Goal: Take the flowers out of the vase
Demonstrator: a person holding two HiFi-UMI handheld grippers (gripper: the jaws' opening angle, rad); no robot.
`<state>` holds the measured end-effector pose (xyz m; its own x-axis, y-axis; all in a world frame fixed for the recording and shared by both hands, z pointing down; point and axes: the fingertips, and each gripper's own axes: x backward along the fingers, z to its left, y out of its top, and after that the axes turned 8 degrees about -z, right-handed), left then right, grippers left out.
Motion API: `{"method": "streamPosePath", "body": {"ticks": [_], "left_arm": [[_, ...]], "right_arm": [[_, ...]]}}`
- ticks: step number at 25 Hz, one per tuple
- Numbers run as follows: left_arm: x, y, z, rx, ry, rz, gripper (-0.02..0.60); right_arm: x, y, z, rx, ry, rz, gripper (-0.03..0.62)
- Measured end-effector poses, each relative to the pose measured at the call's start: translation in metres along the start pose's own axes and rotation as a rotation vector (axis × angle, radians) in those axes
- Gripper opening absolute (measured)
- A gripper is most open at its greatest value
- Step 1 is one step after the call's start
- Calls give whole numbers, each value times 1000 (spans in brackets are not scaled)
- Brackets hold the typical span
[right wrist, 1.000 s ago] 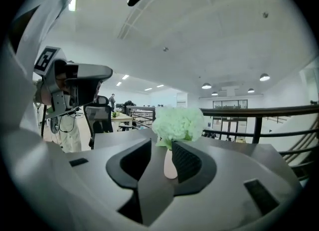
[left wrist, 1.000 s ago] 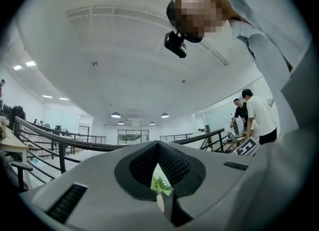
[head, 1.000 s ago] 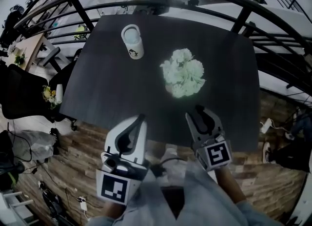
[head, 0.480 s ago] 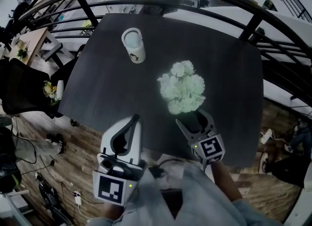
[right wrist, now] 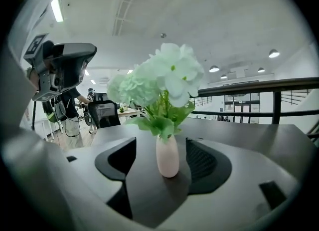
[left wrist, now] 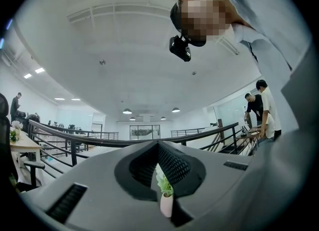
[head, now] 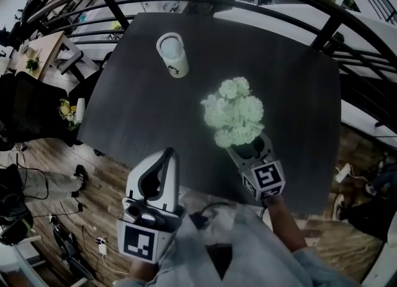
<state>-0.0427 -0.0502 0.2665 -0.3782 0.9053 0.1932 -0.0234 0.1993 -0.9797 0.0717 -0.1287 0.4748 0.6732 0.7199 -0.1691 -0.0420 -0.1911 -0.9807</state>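
**Operator:** Report claw state.

**Technician:** The right claw point(head: 250, 149) is spread wide, and its jaws have just been opening. The vase point(right wrist: 167, 159) stands between them, and neither pad touches it. The left claw point(head: 167, 154) has its tips pressed together and holds nothing. It sits near the front edge of the surface point(head: 124, 112).

**Operator:** Where are the flowers?

**Technician:** The flowers point(right wrist: 162, 73) stand upright in the vase, on the right part of the surface near its front edge. A cup point(head: 172, 54) stands well apart on the far side. In the head view the flowers hide the vase.

**Operator:** What handling should I expect?

**Technician:** This is judgement only.
- **Flowers:** The bunch looks light. The heads are soft and will crush or shed if pinched.
- **Stems:** The stems point(right wrist: 165, 106) are thin, springy and bundled at the neck.
- **Vase:** It is small, narrow-based and glossy, so it is probably slippery and breakable. It may well lift or tip with the bunch.

**Operator:** Where do I take hold?

**Technician:** Pinch the stems just above the neck and below the heads, gathering the whole bundle. Take the vase at its widest part with the other claw, using moderate pressure. Draw the bunch straight up along the vase axis.
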Motion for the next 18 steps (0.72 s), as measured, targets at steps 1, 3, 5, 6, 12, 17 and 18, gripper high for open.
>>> {"method": "streamPosePath", "body": {"ticks": [1,3,5,6,12,17,18], "left_arm": [[0,0,0,1,-2,1,-2],[0,0,1,-3,-6,3,-2],[-1,0,1,-8,-11,3,-2],[-2,0,2,-9,-13,3,-2],[-9,2,12,-12,-25,-2,-2],[-13,1,15,-8,-40,7,-2],[-13,1,15,-10,-44,8,-2]], "right_arm": [[-1,1,0,-4,-4,0,313],[-3,2,0,-5,-8,3,319],[-7,3,1,-2,-10,-2,325],[-9,3,0,-2,-13,-4,328],[-21,10,-2,-15,-30,-23,334],[-29,18,-1,-22,-38,-41,334],[-30,19,-2,-22,-40,-45,334]]}}
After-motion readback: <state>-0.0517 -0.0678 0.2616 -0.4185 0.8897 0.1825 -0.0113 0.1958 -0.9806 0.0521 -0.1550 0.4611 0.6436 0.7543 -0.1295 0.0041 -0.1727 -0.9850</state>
